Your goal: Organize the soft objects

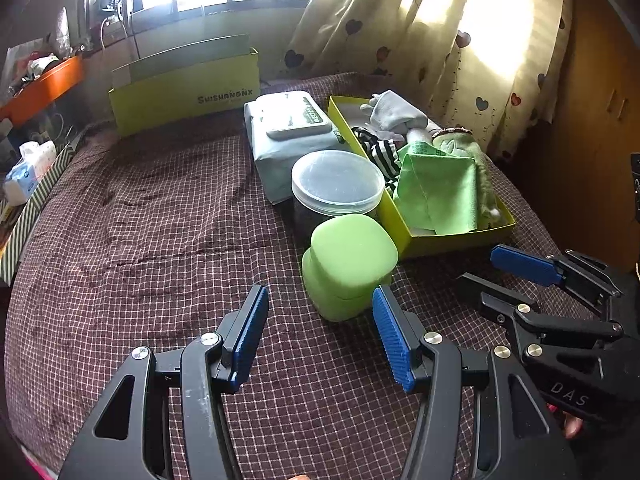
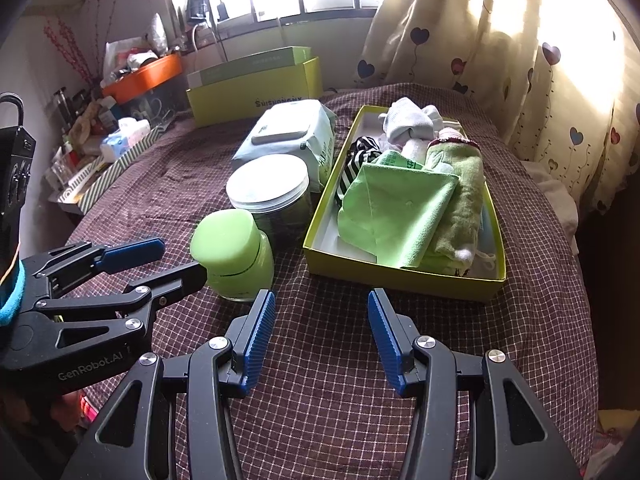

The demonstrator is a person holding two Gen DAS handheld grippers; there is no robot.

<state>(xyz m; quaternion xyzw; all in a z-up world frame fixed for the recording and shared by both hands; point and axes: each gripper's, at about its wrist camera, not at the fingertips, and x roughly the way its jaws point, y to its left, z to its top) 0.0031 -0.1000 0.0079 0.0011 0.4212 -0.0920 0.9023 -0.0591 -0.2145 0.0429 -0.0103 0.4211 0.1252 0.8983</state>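
While the soft things — green cloth [image 2: 394,210], towel [image 2: 460,196], striped sock [image 2: 358,158] and white socks [image 2: 412,122] — lie piled in the yellow box [image 2: 400,276] on the bed [image 2: 320,360], a green jar [image 2: 232,252] and clear tub [image 2: 268,192] stand just left of it. Left claw [image 1: 320,334] and right claw [image 2: 322,338] both gape wide, holding nothing.

A maroon bedspread [image 2: 168,184] checked in fine white lines; a lime-yellow box [image 2: 400,278] holding a bright green cloth [image 2: 396,212], a black-and-white striped sock [image 2: 356,152] and pale grey socks [image 2: 408,122]; cream curtains [image 2: 520,60] dotted with dark hearts; blue-padded black grippers [image 2: 322,336].
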